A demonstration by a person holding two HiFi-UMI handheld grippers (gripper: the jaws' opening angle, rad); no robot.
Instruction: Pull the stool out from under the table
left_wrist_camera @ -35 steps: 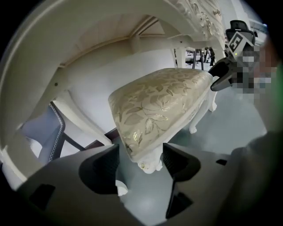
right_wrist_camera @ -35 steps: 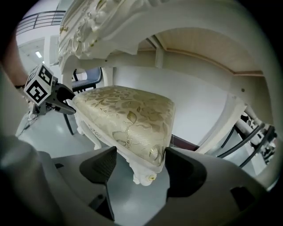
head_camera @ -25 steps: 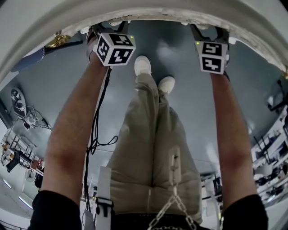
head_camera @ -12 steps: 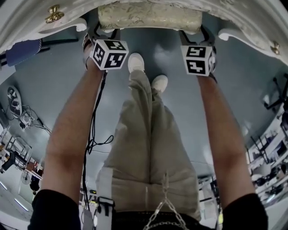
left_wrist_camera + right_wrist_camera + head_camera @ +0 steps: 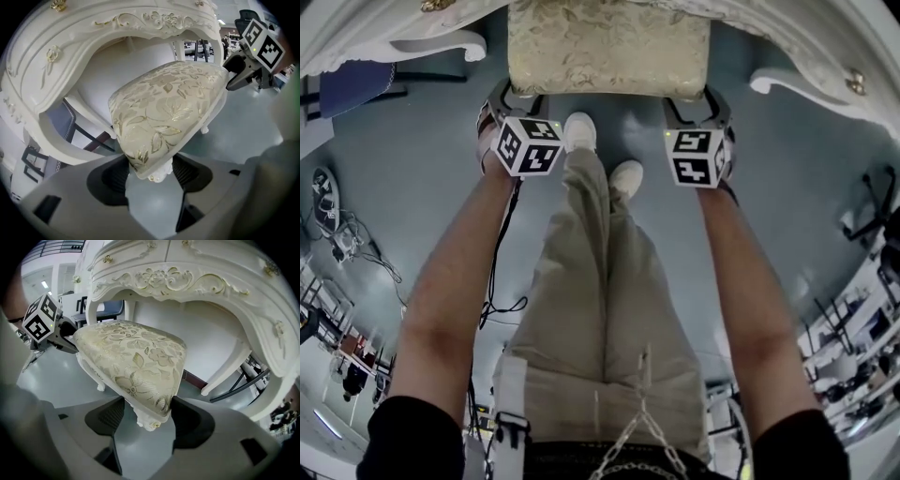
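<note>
Two grippers [image 5: 150, 171] [image 5: 146, 416] clamp the stool [image 5: 609, 47]

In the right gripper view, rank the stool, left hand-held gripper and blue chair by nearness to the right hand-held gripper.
1. Stool, its corner between the jaws.
2. Left hand-held gripper, at the stool's left corner.
3. Blue chair, beyond the table, upper left.

Between the jaws of the left gripper [image 5: 150, 172], the stool [image 5: 164, 108] shows a cream cushion with gold leaf pattern and a white frame. Beyond it the table [image 5: 140, 21] is white with gold ornaments. The floor [image 5: 243, 136] is grey.
</note>
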